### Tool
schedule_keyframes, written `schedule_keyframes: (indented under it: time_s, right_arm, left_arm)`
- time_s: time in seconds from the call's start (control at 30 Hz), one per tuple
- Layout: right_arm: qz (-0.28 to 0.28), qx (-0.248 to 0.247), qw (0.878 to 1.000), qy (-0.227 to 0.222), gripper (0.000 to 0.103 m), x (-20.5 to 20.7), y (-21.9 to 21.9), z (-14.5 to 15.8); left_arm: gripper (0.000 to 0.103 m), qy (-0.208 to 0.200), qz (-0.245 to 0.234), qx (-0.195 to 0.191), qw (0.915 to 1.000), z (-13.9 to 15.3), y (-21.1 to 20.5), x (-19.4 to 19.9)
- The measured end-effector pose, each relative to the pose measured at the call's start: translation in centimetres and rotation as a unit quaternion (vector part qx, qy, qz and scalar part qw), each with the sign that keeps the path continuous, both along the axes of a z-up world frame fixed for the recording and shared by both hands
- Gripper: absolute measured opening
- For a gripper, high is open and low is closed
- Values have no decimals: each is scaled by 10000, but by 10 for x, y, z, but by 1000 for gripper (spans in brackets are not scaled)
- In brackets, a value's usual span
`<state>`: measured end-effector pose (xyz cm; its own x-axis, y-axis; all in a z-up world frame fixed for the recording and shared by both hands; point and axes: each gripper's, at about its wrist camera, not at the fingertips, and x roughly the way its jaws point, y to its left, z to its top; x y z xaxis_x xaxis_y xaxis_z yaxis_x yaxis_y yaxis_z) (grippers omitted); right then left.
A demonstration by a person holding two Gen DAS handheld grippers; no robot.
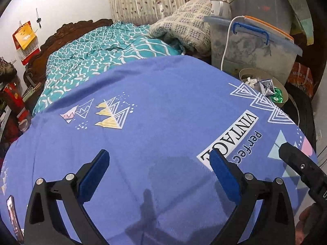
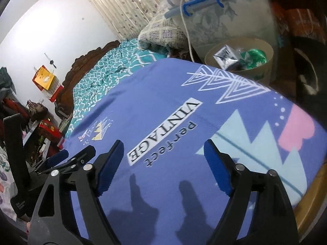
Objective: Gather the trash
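Observation:
A round beige trash bin (image 1: 283,85) stands beside the bed at the right, holding a crumpled white tissue (image 1: 250,81), a silver carton (image 1: 266,86) and a green wrapper (image 1: 277,96). It also shows in the right wrist view (image 2: 263,66), with the carton (image 2: 223,57) and green wrapper (image 2: 254,58). My left gripper (image 1: 159,159) is open and empty above the blue bedsheet (image 1: 143,143). My right gripper (image 2: 163,149) is open and empty over the sheet (image 2: 163,112) near the "VINTAGE" print. No loose trash shows on the sheet.
A teal quilt (image 1: 92,55) and a checked folded blanket (image 1: 184,26) lie at the bed's far end. A clear storage box (image 1: 255,47) with a blue handle and a white cable (image 1: 226,40) stands behind the bin. Clutter (image 1: 12,102) sits at the left.

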<state>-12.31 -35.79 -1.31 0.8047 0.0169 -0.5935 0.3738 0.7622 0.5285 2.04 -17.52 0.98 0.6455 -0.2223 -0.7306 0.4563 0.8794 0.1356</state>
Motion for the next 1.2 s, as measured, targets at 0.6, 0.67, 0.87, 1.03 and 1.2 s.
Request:
schedule_keyframes:
  time_s: [0.6,0.67,0.87,1.03,1.2]
  right_arm:
    - [-426,-216,9988,-115,96,-23,21,26]
    - [-451,-209,9987,-149,96,-25,21,27]
    - [-517,-175,9984,-151,96,-26,20,26]
    - [-657,-161,9976,-170,96,-31,19,25]
    - [-719,-117,9972,-162,96,-33,20,22]
  left_arm:
    - [94,-123,65,116,9998,3,13,-21]
    - [94,-141,70,160,9997,3,12,-22]
    - [94,-75,99,195,9997,1,13,-23]
    - [94,-19,112,159,9998,0,12,-23]
    - [94,8,164,184,9997,-2,13,-22]
